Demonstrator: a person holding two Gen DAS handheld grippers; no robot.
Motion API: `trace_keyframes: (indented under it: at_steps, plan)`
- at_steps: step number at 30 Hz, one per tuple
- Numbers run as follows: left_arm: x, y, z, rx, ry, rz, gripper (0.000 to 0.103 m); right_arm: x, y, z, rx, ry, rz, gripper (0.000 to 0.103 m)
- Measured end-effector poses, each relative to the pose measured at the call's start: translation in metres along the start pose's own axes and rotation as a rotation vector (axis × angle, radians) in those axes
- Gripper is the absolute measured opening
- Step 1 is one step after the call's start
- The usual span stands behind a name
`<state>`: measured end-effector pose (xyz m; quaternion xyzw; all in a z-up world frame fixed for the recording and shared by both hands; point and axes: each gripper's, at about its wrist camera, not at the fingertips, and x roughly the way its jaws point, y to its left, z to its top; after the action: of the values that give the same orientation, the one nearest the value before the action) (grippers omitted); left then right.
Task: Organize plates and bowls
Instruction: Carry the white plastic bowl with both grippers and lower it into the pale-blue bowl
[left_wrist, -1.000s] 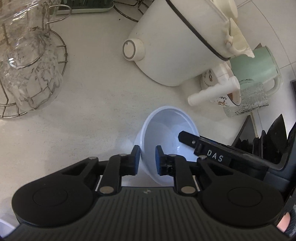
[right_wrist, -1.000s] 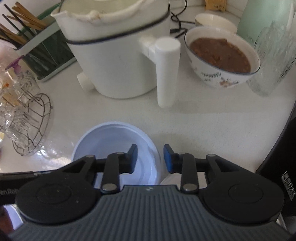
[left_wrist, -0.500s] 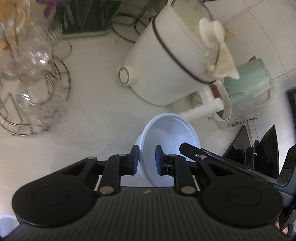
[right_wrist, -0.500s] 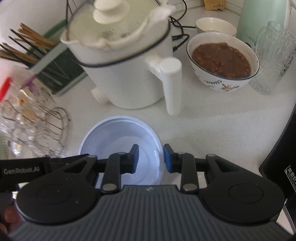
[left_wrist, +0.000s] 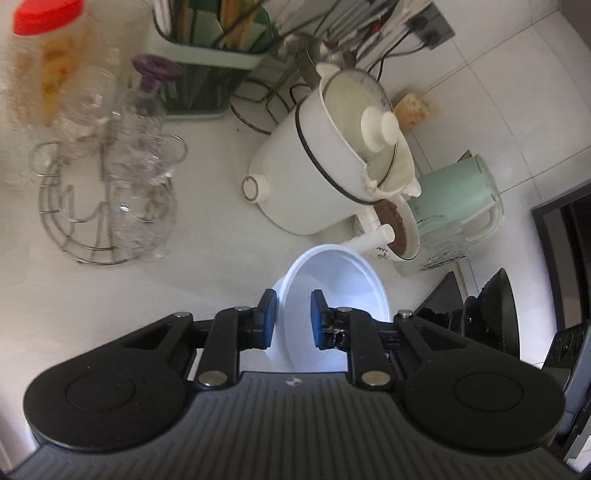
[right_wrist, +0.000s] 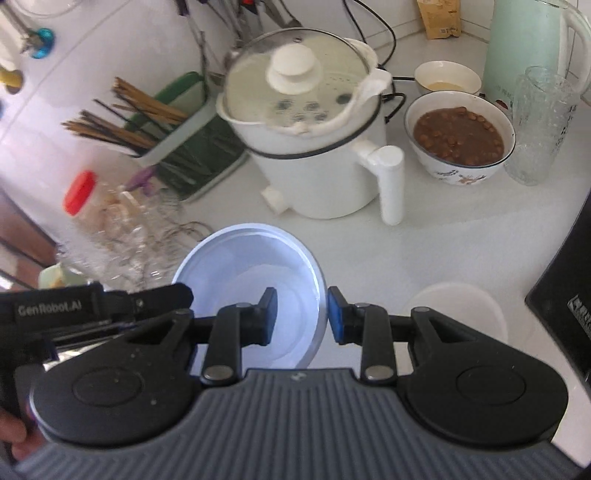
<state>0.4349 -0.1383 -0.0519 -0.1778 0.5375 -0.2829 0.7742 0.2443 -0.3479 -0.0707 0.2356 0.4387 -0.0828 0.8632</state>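
A pale blue plastic bowl (left_wrist: 343, 280) is held above the white counter. My left gripper (left_wrist: 290, 319) is shut on its near rim, one pad inside and one outside. In the right wrist view the same bowl (right_wrist: 236, 269) sits between the fingers of my right gripper (right_wrist: 301, 315), which is shut on its right rim. The left gripper's body enters that view from the left. A second white bowl (right_wrist: 461, 310) rests on the counter below and right of the right gripper.
A white electric pot (right_wrist: 317, 147) with a handle stands behind. A bowl of brown food (right_wrist: 458, 136), a glass (right_wrist: 543, 129), a green kettle (right_wrist: 524, 48), a wire rack of glasses (left_wrist: 110, 192) and a chopstick holder (right_wrist: 177, 140) crowd the counter. A black appliance (right_wrist: 569, 295) is at right.
Both grippers have lifted the blue bowl well up from the counter; the pot and rack look smaller and farther. The white bowl underneath has come into view.
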Motion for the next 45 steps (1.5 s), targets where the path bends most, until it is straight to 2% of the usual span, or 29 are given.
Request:
trace_keyframes:
  at_steps: [13, 21, 29, 37, 40, 45]
  plan:
    - [-0.086, 0.038, -0.041, -0.026, -0.065, 0.011, 0.021, -0.045, 0.060, -0.048, -0.060, -0.061, 0.056, 0.032]
    - [-0.118, 0.076, -0.075, -0.052, -0.068, 0.049, 0.022, -0.043, 0.093, -0.085, -0.111, -0.050, 0.078, 0.032]
    - [-0.134, 0.120, -0.101, -0.100, -0.058, 0.105, 0.022, -0.030, 0.121, -0.129, -0.130, -0.039, 0.100, 0.032]
    - [-0.131, 0.153, -0.120, -0.130, -0.035, 0.147, 0.022, -0.016, 0.135, -0.151, -0.126, -0.028, 0.122, 0.032]
    - [-0.127, 0.158, -0.123, -0.141, -0.021, 0.188, 0.022, -0.009, 0.139, -0.158, -0.131, -0.011, 0.117, 0.032]
    - [-0.112, 0.165, -0.121, -0.118, -0.009, 0.209, 0.022, 0.002, 0.140, -0.165, -0.129, 0.006, 0.110, 0.032]
